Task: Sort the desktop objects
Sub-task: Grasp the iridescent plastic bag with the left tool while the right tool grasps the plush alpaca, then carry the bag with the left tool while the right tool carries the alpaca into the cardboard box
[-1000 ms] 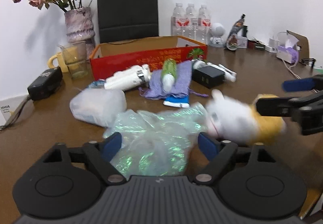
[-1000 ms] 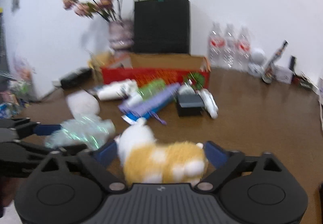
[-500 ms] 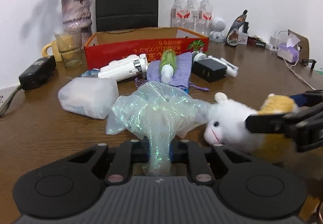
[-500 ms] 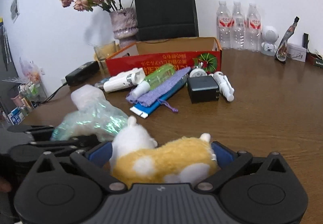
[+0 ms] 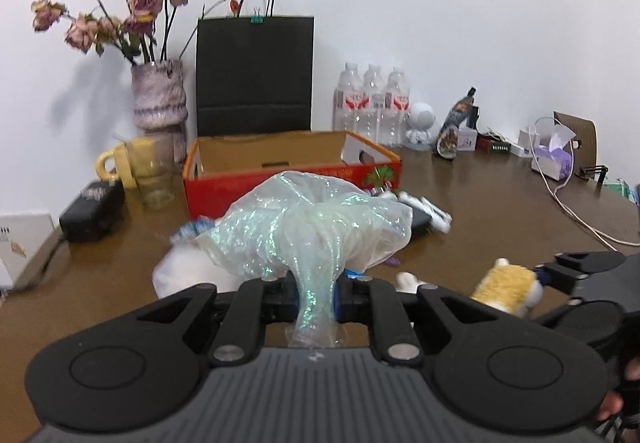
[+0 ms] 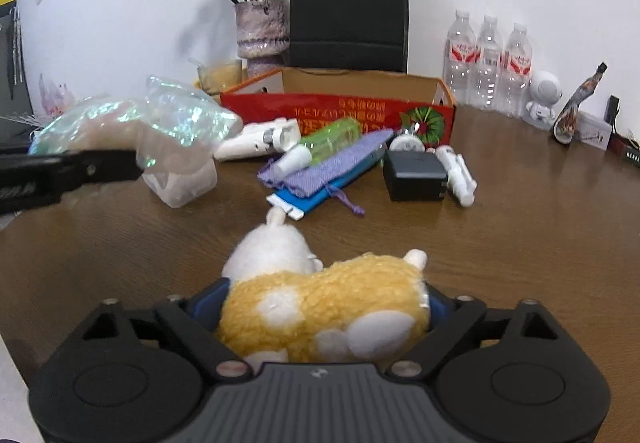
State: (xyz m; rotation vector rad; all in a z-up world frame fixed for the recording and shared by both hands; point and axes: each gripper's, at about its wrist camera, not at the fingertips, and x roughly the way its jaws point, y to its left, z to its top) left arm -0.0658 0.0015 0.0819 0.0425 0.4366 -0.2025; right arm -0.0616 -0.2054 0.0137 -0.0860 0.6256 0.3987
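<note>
Left claw (image 5: 318,295) pinches my crumpled iridescent plastic bag (image 5: 308,227) by its neck, lifted clear of the desk for carrying | right claw (image 6: 326,303) clamps the yellow-and-white plush toy (image 6: 324,307) across its body | open red cardboard box (image 5: 280,171) ahead looks like my drop spot.

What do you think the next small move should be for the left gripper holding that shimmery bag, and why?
Probably carry it forward over the red box. The left gripper is shut on the iridescent bag, which already hangs above the table, and the box sits open directly ahead.
</note>
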